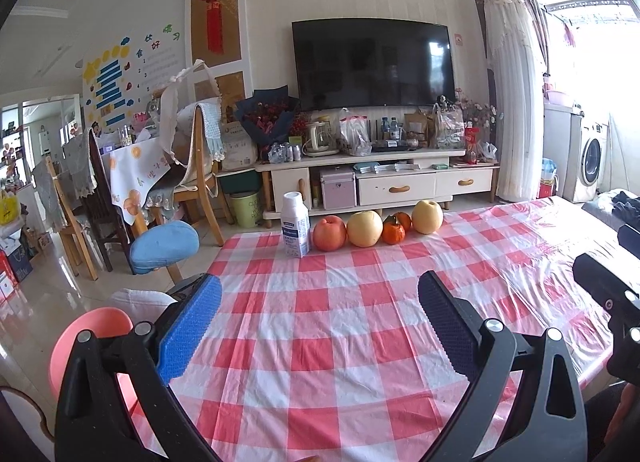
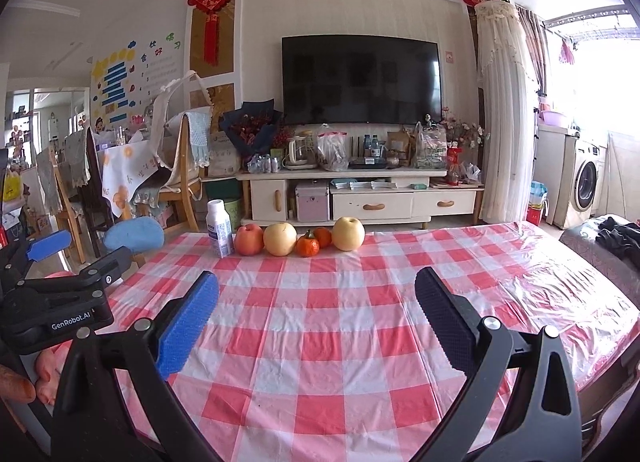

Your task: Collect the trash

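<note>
A small white carton with a white cap (image 1: 295, 227) (image 2: 219, 229) stands upright at the far edge of the table (image 1: 320, 342) (image 2: 320, 342), which is covered in a red-and-white checked cloth. To its right lies a row of fruit: a red apple (image 1: 329, 233) (image 2: 249, 240), a yellow pear (image 1: 364, 228) (image 2: 280, 239), two orange persimmons (image 1: 394, 230) (image 2: 308, 245) and a second pear (image 1: 427, 216) (image 2: 348, 234). My left gripper (image 1: 320, 290) (image 2: 84, 252) hangs open over the near-left part of the table, holding nothing. My right gripper (image 2: 316, 290) (image 1: 602, 246) is open beside it, also holding nothing.
A pink round object (image 1: 92, 342) sits low beside the table's left edge, with a blue-cushioned seat (image 1: 164, 246) behind it. Wooden chairs (image 1: 192, 181) and a cluttered TV cabinet (image 1: 380, 173) stand beyond the table. Dark clothing (image 2: 620, 238) lies at the right.
</note>
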